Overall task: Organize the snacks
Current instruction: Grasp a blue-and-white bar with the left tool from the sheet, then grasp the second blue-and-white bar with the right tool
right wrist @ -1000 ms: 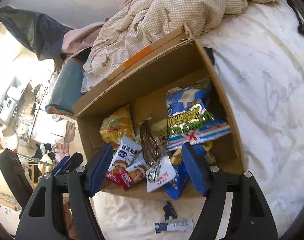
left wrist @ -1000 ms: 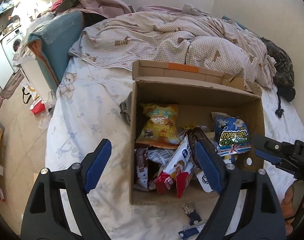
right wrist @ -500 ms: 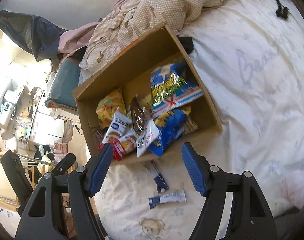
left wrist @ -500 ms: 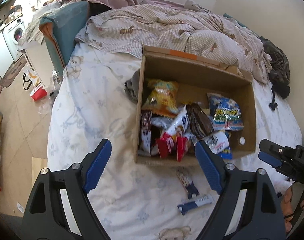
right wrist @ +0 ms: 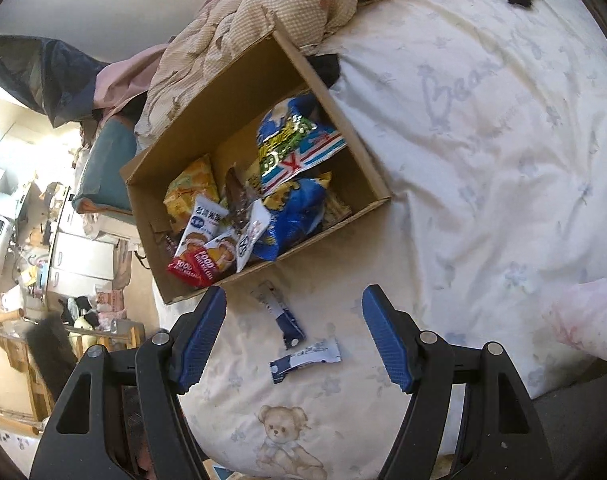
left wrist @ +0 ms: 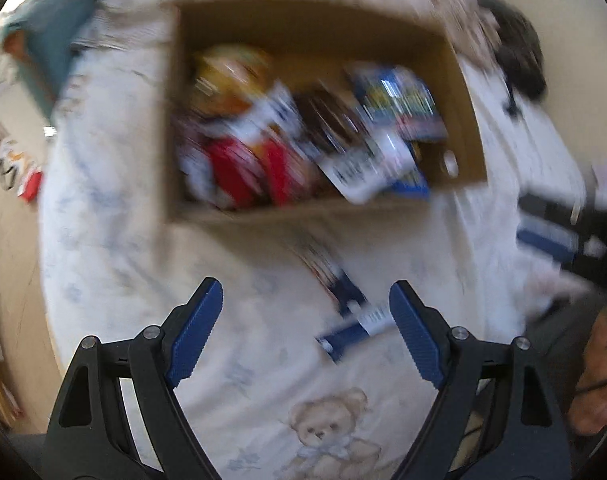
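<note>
On the bed sheet (right wrist: 483, 168), two snack sachets (right wrist: 305, 356) loose between the spread, empty right hand-held gripper (right wrist: 293, 336).

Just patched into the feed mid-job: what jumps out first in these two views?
A cardboard box crammed with bright snack packets sits on the bed sheet, a big blue bag at its right end and red-and-white packs at its near left corner. Two small blue-and-white packets lie loose on the sheet in front of the box, just ahead of the open right hand-held gripper.

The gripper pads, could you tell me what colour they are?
Blue pads, on black arms, clearest in the right wrist view.
</note>
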Available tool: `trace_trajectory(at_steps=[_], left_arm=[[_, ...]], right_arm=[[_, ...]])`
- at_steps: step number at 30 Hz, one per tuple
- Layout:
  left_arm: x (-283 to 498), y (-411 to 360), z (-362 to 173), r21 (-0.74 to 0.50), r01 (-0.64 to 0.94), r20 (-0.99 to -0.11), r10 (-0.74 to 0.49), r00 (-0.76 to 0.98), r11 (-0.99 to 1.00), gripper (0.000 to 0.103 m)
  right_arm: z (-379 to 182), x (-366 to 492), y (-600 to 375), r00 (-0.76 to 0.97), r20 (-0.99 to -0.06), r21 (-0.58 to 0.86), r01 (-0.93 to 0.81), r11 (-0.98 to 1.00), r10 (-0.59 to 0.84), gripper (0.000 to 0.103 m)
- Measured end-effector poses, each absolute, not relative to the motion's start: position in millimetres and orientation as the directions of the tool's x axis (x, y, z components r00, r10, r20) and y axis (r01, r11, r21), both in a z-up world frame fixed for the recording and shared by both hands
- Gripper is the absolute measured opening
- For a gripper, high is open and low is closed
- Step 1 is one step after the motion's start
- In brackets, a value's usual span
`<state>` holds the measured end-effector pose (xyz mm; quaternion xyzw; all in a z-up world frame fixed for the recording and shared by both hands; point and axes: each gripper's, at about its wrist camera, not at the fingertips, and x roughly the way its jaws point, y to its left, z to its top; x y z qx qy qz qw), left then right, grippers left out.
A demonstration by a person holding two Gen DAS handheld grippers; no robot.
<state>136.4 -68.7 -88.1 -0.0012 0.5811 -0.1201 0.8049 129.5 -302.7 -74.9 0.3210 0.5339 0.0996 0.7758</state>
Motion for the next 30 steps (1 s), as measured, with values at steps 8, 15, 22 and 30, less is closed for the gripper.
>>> trace_trajectory(at_steps=[8,15,22,30], left_arm=[[122.6,-149.6,-149.0,-0.043,0.508,-0.983,-0.128,0.133,0.86,0.082],[111.7,-160.8,-174.1,0.021,0.583,-0.992,-0.057,0.114,0.813,0.056],[103.5,-145.7,-149.7,-0.031,0.547,-0.989,-0.105,0.104,0.836,0.012],[95.0,-96.8,-82.2,-0.167,0.429,-0.954,-0.255,0.156,0.888,0.012]], right_arm=[[-79.3,128.1,-318.7,0.424,-0.758,0.624,0.252,0.739,0.495,0.074],[-83.4,131.2,-318.9,0.414,-0.767,0.617,0.262,0.742,0.491,0.074],[-83.7,135.6,-309.9,0.401,-0.778,0.598,0.235,0.767,0.484,0.074],[-85.9,135.7,-309.8,0.396,-0.772,0.609,0.242,0.755,0.496,0.074]])
